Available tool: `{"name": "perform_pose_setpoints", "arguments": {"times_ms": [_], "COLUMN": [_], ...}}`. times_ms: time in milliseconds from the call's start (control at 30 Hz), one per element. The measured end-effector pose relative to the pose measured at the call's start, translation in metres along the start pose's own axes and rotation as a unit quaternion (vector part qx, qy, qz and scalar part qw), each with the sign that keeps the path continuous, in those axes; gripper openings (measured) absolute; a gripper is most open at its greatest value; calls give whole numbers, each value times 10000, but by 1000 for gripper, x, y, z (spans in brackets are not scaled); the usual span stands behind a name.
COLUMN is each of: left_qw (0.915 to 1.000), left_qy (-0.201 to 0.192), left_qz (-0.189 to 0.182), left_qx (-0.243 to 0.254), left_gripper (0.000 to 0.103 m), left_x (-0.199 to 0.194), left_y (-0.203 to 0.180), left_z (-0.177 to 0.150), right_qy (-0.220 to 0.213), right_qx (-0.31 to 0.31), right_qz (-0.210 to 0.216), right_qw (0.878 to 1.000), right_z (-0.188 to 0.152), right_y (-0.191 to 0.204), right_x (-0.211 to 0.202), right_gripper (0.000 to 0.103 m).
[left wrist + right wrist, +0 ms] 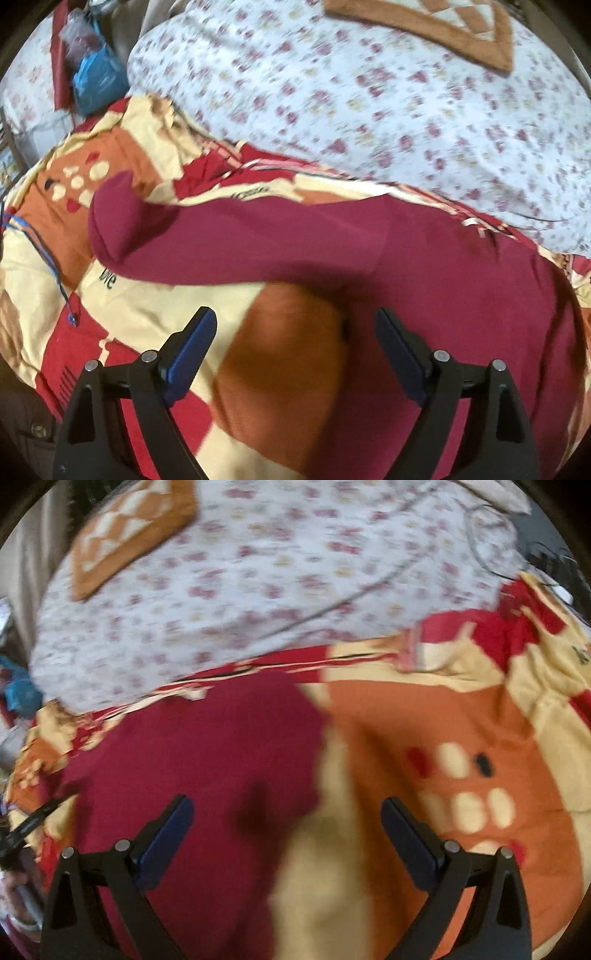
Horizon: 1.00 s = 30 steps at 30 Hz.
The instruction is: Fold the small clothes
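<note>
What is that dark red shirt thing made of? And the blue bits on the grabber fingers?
The dark red garment looks like soft matte knit cloth, maybe cotton: it drapes, folds and doesn't shine. The blue pads on the left gripper look like smooth rubber or plastic strips on black hard plastic arms; the blur leaves that open.
</note>
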<state>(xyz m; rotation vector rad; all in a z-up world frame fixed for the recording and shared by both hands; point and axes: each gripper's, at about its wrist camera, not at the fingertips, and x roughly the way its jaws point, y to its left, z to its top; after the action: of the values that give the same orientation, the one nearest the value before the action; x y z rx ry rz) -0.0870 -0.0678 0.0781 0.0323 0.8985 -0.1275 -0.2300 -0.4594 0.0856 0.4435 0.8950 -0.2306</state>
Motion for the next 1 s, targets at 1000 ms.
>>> {"name": "perform_pose_setpoints", "arguments": {"times_ms": [1000], "left_qw": [9993], "left_qy": [-10], "left_qz": [-267], "left_qx": [262], "left_gripper": [76], "left_x": [-7], "left_y": [-38], "left_z": [-16], "right_qy": [562], "right_qx": [-1378], "right_qz": [-9], "right_qw": [9889], "right_z": [-34], "right_y": [151], "right_x": [52], "right_gripper": [103]}}
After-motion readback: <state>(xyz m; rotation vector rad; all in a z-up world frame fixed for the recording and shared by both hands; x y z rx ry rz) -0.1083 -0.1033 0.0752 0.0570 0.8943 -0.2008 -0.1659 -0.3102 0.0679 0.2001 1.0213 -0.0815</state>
